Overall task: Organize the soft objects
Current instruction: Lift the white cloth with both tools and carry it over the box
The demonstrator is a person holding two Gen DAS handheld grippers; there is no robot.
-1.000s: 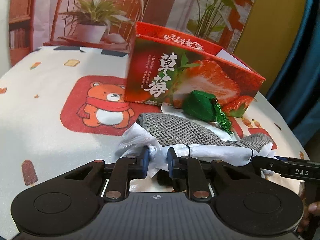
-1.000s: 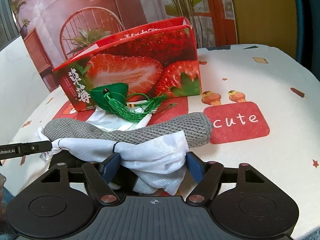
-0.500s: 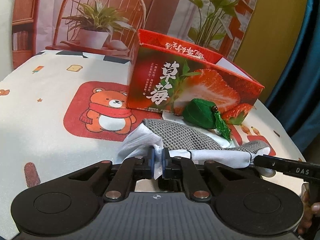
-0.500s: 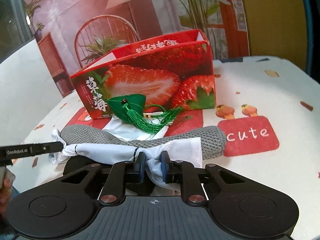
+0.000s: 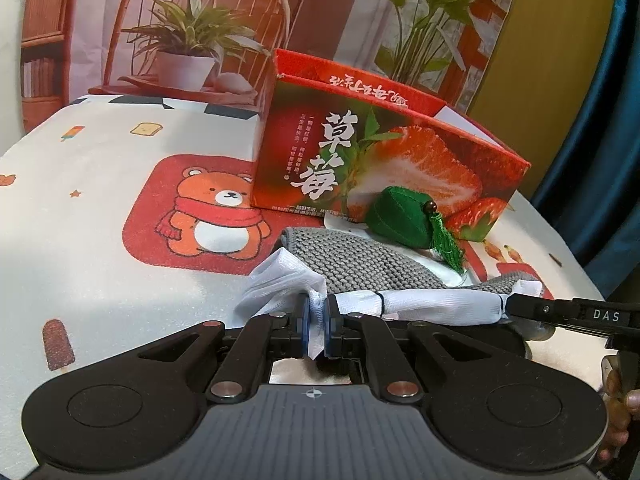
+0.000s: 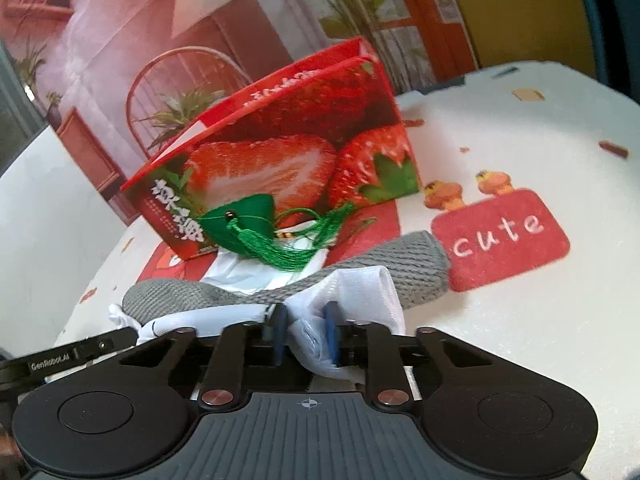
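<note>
White cloth gripped at both ends on the printed tablecloth (image 5: 100, 280)

In front of the strawberry box (image 5: 384, 168), over the grey knit (image 5: 360, 264), the white cloth (image 5: 420, 304) is pinched by the left gripper (image 5: 316, 330); the right gripper (image 6: 306, 336), its jaws just narrowed, is clamped on the other end.

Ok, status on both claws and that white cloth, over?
Left claw shut on white cloth. Right claw just closing on its other end. Grey knit lies behind; nothing blocking.
</note>
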